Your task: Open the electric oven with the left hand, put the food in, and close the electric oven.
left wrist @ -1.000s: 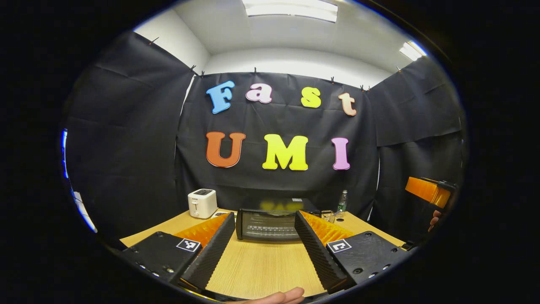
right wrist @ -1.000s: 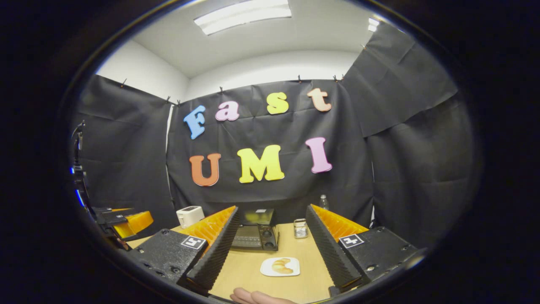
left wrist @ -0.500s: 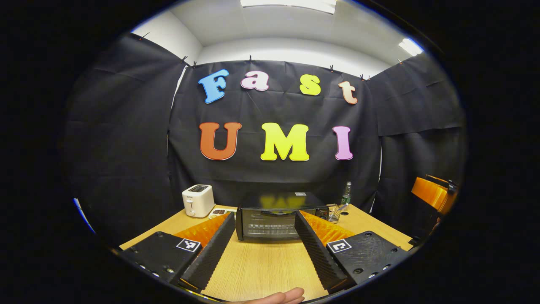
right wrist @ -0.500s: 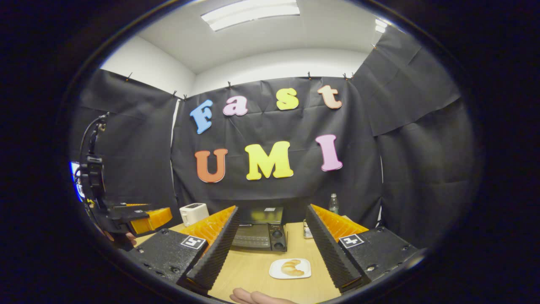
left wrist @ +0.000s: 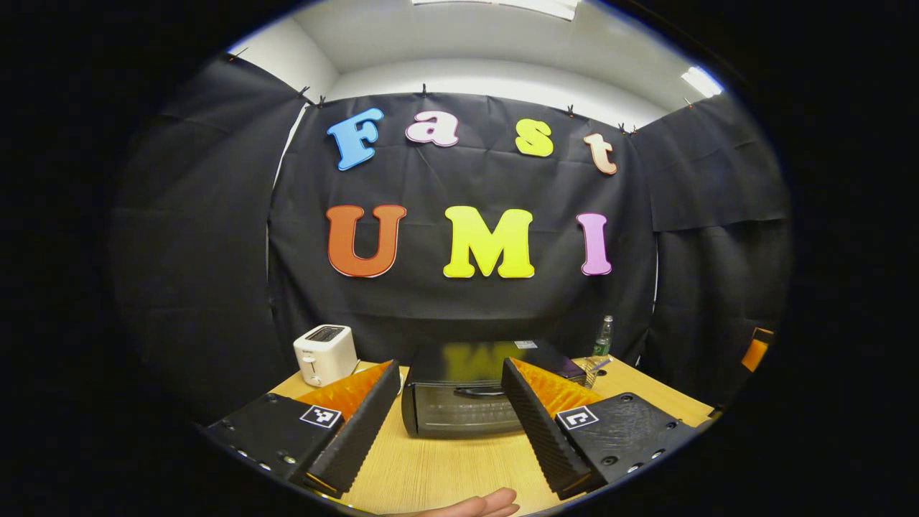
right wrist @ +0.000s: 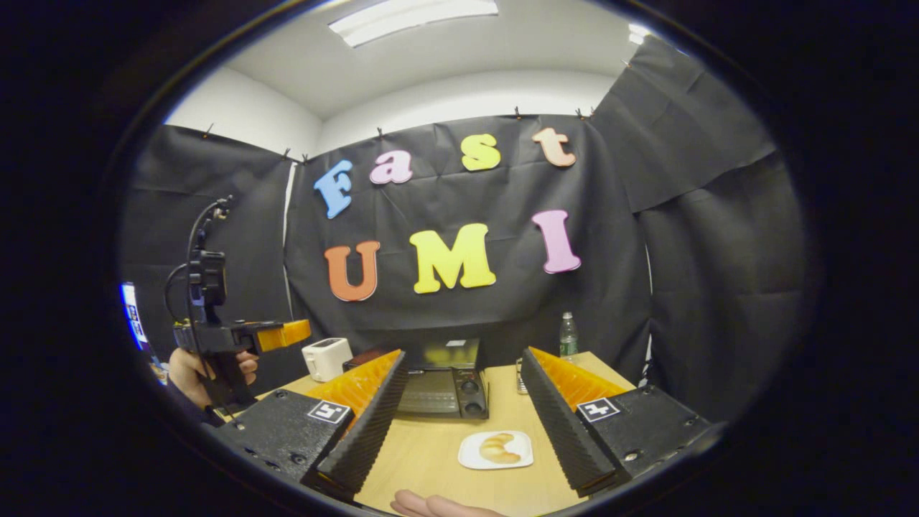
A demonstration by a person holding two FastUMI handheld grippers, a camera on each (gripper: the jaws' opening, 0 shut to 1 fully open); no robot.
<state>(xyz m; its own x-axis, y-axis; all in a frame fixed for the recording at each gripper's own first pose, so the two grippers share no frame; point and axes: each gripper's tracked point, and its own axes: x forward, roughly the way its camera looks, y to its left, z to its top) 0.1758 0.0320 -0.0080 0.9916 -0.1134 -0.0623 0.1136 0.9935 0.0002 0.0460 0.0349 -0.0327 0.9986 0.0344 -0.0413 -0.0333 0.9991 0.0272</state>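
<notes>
The electric oven stands toward the far edge of the wooden surface, door shut, its handle facing the left gripper. That gripper's fingers are spread wide with nothing between them, and they frame the oven front from just short of it, not touching.

In the right gripper view the oven sits left of centre at the far edge, its knobs on the right side of its face. The food (a croissant) lies on a small white plate nearer the front edge, between the spread fingers of the right gripper, which hold nothing. The left gripper also appears there at the left, held in a hand above the surface's left edge.

A white toaster stands at the far left corner, and a bottle at the far right, beside a small metal rack.
</notes>
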